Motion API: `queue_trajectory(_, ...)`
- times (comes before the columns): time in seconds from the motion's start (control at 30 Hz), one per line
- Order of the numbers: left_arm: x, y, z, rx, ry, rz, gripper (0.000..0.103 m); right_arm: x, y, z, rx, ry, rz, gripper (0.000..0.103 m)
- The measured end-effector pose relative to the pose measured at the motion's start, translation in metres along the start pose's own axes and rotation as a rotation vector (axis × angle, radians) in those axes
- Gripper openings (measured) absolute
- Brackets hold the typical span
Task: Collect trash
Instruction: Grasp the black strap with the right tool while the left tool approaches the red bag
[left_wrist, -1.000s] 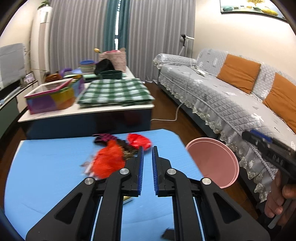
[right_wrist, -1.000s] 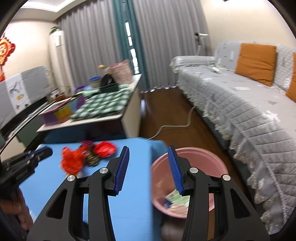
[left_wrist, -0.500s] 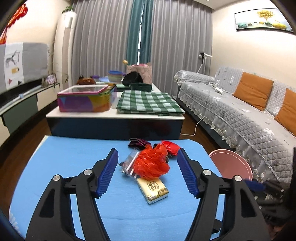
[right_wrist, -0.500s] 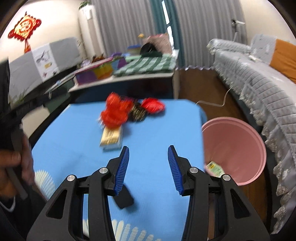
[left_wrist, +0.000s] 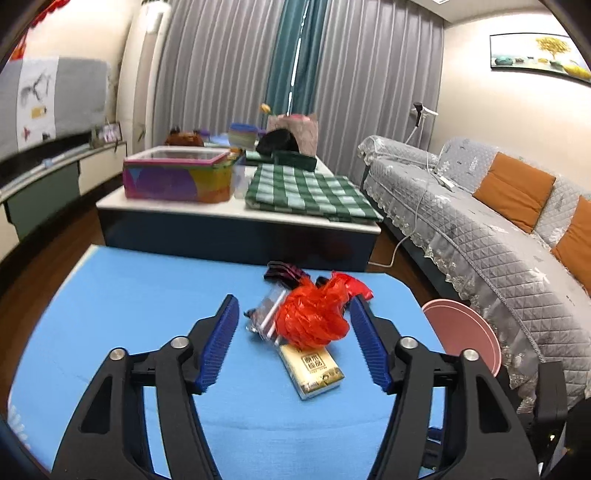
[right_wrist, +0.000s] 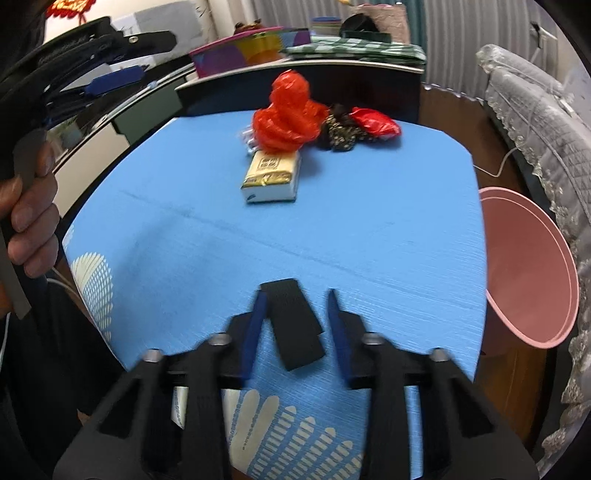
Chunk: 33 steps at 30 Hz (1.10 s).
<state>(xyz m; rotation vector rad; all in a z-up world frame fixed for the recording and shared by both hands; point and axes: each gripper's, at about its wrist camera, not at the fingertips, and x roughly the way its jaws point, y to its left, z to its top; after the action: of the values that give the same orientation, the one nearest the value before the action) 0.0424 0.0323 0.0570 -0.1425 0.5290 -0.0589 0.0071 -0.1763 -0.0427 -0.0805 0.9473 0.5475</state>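
Observation:
A pile of trash lies on the blue table (left_wrist: 147, 295): a crumpled red plastic bag (left_wrist: 314, 317), a clear wrapper (left_wrist: 266, 314), a yellow tissue pack (left_wrist: 314, 369) and dark wrappers behind. My left gripper (left_wrist: 293, 328) hovers just before the pile. Its jaws are closing either side of the red bag, and the pads are clear of it. My right gripper (right_wrist: 297, 314) points down at a flat black piece (right_wrist: 295, 325) near the table's front. Its jaws are closing around that piece, with a gap still on the right side. A pink bin (right_wrist: 528, 273) stands right of the table.
A hand (right_wrist: 33, 214) holds the left gripper's handle at the far left. A red wrapper (right_wrist: 376, 123) and a dark patterned wrapper (right_wrist: 340, 134) lie behind the bag. Beyond are a low table with a green checked cloth (left_wrist: 306, 188), a colourful box (left_wrist: 177, 177) and a grey sofa (left_wrist: 480, 229).
The left gripper went from shut to wide open and drew up to the pile. The right gripper swung from above the pink bin down onto the table, its jaws narrowing around the black piece.

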Motion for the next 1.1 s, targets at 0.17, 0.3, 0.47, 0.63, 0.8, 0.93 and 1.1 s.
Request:
queue_trajectory(0.17, 0.013, 0.002, -0.005, 0.002, 0.024, 0.007, 0.053, 0.006, 0.002, 0.009, -0.024, -0.005, 0.025, 0.003)
queue_trajectory(0.3, 0.028, 0.005, -0.009, -0.008, 0.051, 0.007, 0.051, 0.002, -0.007, 0.021, 0.028, -0.058, 0.028, 0.002)
queue_trajectory(0.47, 0.047, 0.011, -0.014, -0.035, 0.085, -0.001, 0.050, 0.001, -0.025, 0.038, 0.093, -0.144, -0.034, 0.001)
queue_trajectory(0.63, 0.066, 0.012, -0.021, -0.050, 0.117, -0.014, 0.048, 0.008, -0.037, 0.054, 0.128, -0.207, -0.123, 0.001)
queue_trajectory(0.8, 0.082, 0.009, -0.024, -0.053, 0.133, -0.041, 0.048, 0.028, -0.051, 0.061, 0.167, -0.169, -0.144, 0.002)
queue_trajectory(0.93, 0.094, 0.006, -0.027, -0.052, 0.150, -0.056, 0.048, 0.040, -0.059, 0.059, 0.192, -0.131, -0.123, 0.005)
queue_trajectory(1.1, 0.111, 0.005, -0.030, -0.074, 0.182, -0.073, 0.049, 0.047, -0.064, 0.055, 0.216, -0.103, -0.119, 0.009)
